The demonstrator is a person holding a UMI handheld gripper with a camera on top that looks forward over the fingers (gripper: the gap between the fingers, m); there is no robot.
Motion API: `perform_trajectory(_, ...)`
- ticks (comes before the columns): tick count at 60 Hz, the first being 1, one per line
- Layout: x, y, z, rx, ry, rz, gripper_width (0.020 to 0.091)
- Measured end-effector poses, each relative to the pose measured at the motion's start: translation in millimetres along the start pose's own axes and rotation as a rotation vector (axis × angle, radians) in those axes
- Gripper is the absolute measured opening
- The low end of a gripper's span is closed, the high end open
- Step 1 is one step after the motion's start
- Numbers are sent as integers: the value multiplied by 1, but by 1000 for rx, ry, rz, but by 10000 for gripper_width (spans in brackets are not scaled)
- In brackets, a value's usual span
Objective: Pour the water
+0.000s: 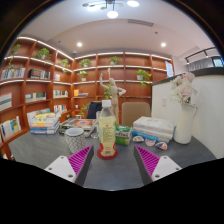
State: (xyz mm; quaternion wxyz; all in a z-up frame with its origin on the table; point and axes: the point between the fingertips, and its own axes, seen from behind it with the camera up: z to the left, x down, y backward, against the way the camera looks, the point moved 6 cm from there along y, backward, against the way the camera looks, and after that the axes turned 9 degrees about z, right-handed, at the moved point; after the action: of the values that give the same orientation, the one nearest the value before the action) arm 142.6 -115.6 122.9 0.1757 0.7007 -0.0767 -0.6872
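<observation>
Room: shelves (45,85) ran along the back and left walls, upper left to upper centre of the frame, holding books, boxes and small plants; ceiling lights glowed at top centre.
Table (110,165): a dark grey top filled the lower middle of the frame, carrying everything below.
Chairs: two tan chair backs (135,108) stood behind the table, centre of the frame, against the shelves.
Vase (185,122): a tall white one with pale flowers stood at centre right, at the table's far right side.
White box (154,127): lay right of centre, just left of the vase, with a small green box (123,134) beside it toward the middle.
Book stack (43,122): colourful items piled at centre left on the table.
Bottle (107,132): a clear plastic one with a pale cap and yellowish label stood upright at frame centre, on the table, just beyond the fingertips and in line with the gap between them; nothing touched it.
Cup (75,138): a light grey one stood just left of the bottle, above the left finger, apart from it.
Gripper (112,160): low in the frame, fingers spread wide with bare table between them, holding nothing; magenta pads (79,160) faced inward on both sides.
</observation>
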Motion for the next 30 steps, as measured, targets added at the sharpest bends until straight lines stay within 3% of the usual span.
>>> perform_trajectory(13, -8, 41, -20, 89, 1, -41, 812)
perform_trajectory(30, -11, 65, -23, 99, -29, -54, 813)
